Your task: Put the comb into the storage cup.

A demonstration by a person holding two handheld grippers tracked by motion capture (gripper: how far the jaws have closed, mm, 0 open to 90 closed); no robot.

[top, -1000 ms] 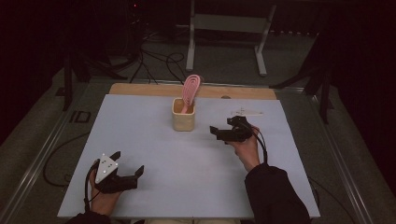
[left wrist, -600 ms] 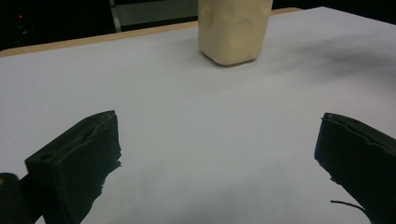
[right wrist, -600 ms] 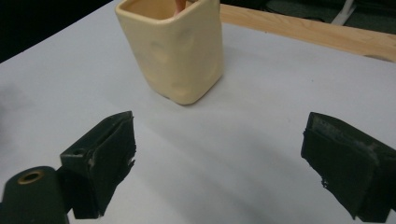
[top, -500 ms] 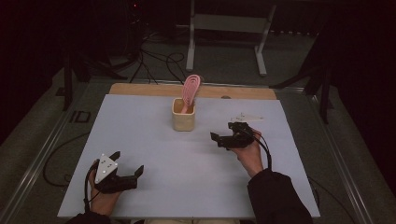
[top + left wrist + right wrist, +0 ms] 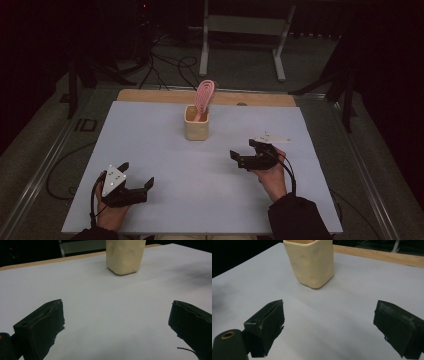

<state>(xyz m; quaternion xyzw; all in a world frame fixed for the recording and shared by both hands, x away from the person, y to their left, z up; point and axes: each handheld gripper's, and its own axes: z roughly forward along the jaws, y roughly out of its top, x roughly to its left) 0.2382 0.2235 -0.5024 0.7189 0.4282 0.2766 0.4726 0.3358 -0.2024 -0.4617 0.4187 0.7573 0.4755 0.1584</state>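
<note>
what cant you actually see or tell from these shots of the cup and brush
- Pink hairbrush: its handle end is hidden inside the cream cup in the high view.
- Cup: top cut off by the frame edge in the right gripper view.
- Cup: top likewise cut off in the left gripper view.
- Cup's inside: the high view is too dim to tell.

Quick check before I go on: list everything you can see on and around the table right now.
cup: one, cream, far centre of the table.
comb: one, pink, standing in the cup, leaning.
table: one, white top, wooden strip along the far edge.
metal stand: one, grey, on the floor beyond the table.
cables: several, black, on the floor beyond the table.
left gripper: one, black, near left, jaws open.
right gripper: one, black, right of the cup, jaws open.
</note>
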